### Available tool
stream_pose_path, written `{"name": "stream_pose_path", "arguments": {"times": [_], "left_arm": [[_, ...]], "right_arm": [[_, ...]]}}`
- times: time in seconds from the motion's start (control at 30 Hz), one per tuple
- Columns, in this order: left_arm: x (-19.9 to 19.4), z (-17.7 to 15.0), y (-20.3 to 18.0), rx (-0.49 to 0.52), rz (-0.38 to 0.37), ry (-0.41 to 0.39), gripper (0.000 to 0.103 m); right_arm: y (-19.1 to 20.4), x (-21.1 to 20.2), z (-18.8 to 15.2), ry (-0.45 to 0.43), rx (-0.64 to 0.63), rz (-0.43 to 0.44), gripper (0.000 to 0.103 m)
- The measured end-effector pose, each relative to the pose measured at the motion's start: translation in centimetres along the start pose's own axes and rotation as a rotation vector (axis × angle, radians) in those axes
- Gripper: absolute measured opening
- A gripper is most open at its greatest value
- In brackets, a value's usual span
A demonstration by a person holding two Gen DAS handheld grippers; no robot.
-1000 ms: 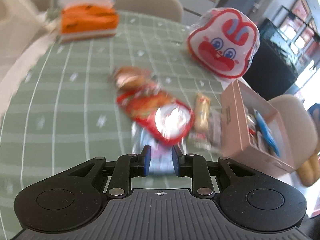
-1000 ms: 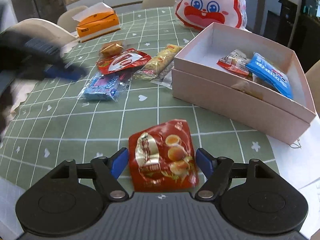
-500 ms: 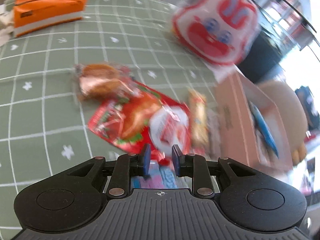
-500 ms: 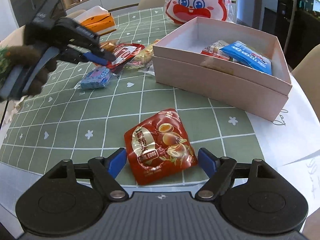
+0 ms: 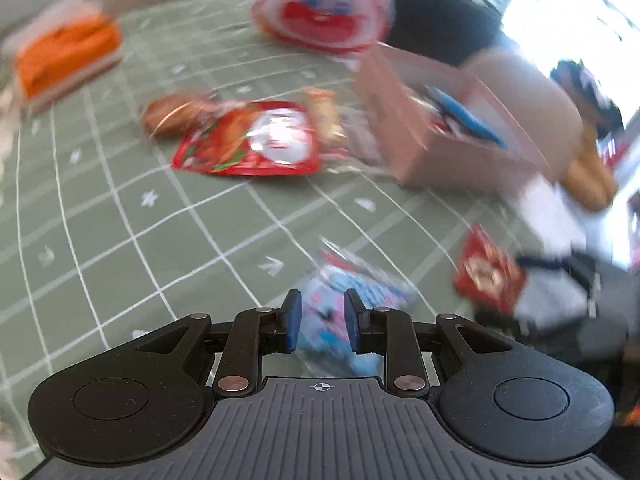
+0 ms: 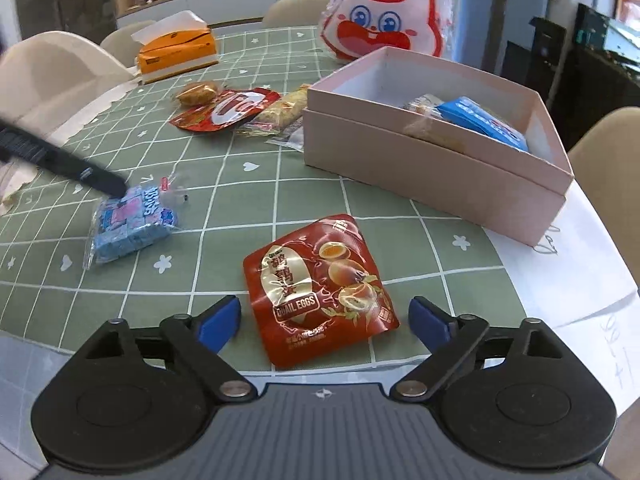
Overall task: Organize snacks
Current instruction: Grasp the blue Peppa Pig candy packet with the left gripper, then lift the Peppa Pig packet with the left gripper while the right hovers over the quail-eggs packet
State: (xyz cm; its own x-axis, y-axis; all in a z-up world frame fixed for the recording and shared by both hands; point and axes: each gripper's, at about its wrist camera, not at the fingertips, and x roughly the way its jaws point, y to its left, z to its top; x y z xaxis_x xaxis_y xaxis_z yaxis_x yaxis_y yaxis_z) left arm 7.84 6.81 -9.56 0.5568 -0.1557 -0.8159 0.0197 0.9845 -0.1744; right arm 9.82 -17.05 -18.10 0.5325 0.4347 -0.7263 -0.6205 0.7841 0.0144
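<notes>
My left gripper (image 5: 319,322) is shut on a blue snack packet (image 5: 340,320) and holds it low over the green tablecloth; the packet (image 6: 130,224) and the left gripper (image 6: 116,188) also show in the right wrist view. My right gripper (image 6: 324,318) is open, its fingers either side of a red quail-egg pouch (image 6: 320,284) lying flat near the table's front edge; the pouch (image 5: 490,272) shows blurred in the left view. The pink box (image 6: 436,140) with several snacks inside stands at the right.
A red pouch (image 6: 228,108), a round pastry (image 6: 198,92) and a wrapped bar (image 6: 276,114) lie left of the box. An orange tissue box (image 6: 176,54) and a rabbit-face bag (image 6: 384,24) stand at the back. Chairs ring the table.
My left gripper has carried the blue packet away from the snack pile toward the table's front, near the quail-egg pouch. My right gripper stays open around that pouch.
</notes>
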Motion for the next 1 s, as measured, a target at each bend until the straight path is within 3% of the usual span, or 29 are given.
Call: {"name": "stream_pose_path", "arguments": {"times": [0.13,0.23,0.37,0.47,0.57,0.7,0.9,1.0], "left_arm": [[0.7,-1.2,-2.8,0.170,0.043,0.033,0.029],[1.3,-1.6,-4.0,0.239,0.063,0.029,0.032],[1.7,-1.6,-4.7,0.257,0.016,0.045,0.055],[2.1,-1.7,-5.4,0.307,-0.012,0.046,0.064],[2.1,-1.8,-5.7,0.315,0.006,0.027,0.062],[2.5,-1.7,-4.9,0.364,0.128,0.012,0.062],[2.9,-0.7,-3.2,0.337,0.050,0.019,0.065],[4.0,0.1,-2.1,0.277,0.019,0.050,0.074]], "right_arm": [[0.1,0.2,0.0,0.004,0.014,-0.017,0.098],[0.1,0.2,-0.1,0.005,0.021,-0.023,0.099],[0.1,0.2,-0.1,0.003,0.031,-0.033,0.100],[0.2,0.1,-0.3,-0.005,0.038,-0.039,0.101],[0.2,0.0,-0.6,-0.012,0.043,-0.043,0.103],[0.2,0.0,-0.7,-0.017,0.049,-0.051,0.103],[0.3,0.1,-0.5,-0.005,0.054,-0.055,0.103],[0.3,0.1,-0.5,-0.006,0.058,-0.059,0.103]]}}
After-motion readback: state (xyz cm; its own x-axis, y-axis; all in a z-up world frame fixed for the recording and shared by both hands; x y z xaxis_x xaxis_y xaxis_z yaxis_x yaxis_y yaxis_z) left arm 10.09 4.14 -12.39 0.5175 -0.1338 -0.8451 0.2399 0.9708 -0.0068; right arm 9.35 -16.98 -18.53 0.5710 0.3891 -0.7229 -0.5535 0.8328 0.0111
